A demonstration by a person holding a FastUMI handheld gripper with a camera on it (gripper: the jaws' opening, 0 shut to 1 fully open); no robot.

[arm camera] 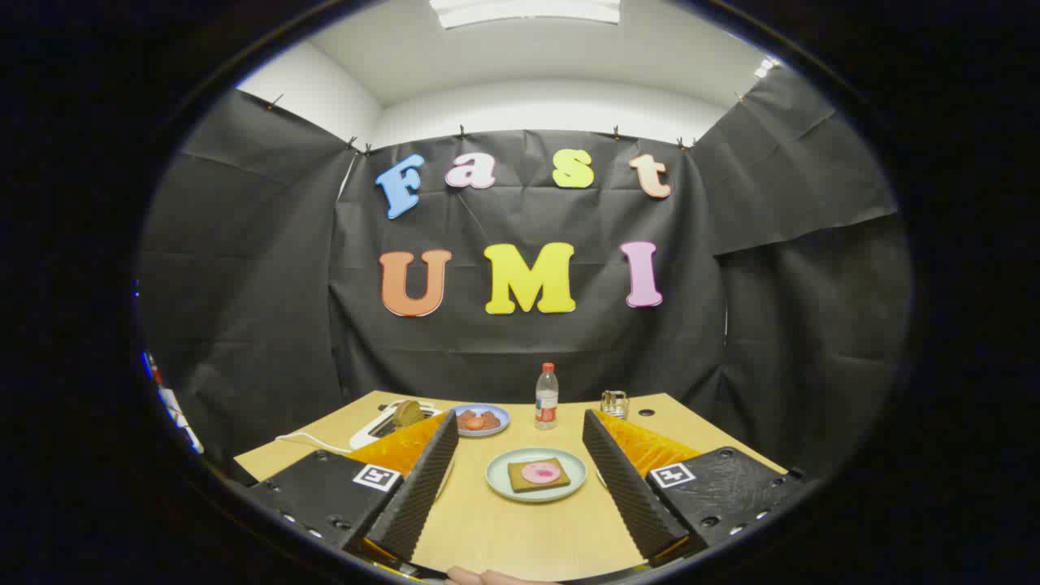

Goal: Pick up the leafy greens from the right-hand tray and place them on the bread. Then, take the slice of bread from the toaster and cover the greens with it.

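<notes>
In the gripper view, the claw (520, 467) is spread wide and holds nothing; its two ridged black fingers (422, 487) stand well apart above the tan surface (520, 536). Between the fingers, just ahead of them at 12 o'clock, sits a pale green plate (497, 479) carrying a square slice of bread (520, 481) with a round pink slice of meat (539, 472) lying on top.

Beyond the left finger, at about 11 o'clock, a white toaster (375, 424) stands near the far edge with a brown slice of bread (406, 412) sticking up from its slot; a white cord (305, 439) trails from it across the surface. Just beside the toaster, a blue plate (502, 416) holds reddish-brown food that is too small to make out.

At 12 o'clock beyond the green plate stands an upright clear bottle (547, 398) with a red cap. At 1 o'clock, near the far edge, is a small glass container (615, 403). The leafy greens and their tray cannot be made out; the right finger covers that side.
</notes>
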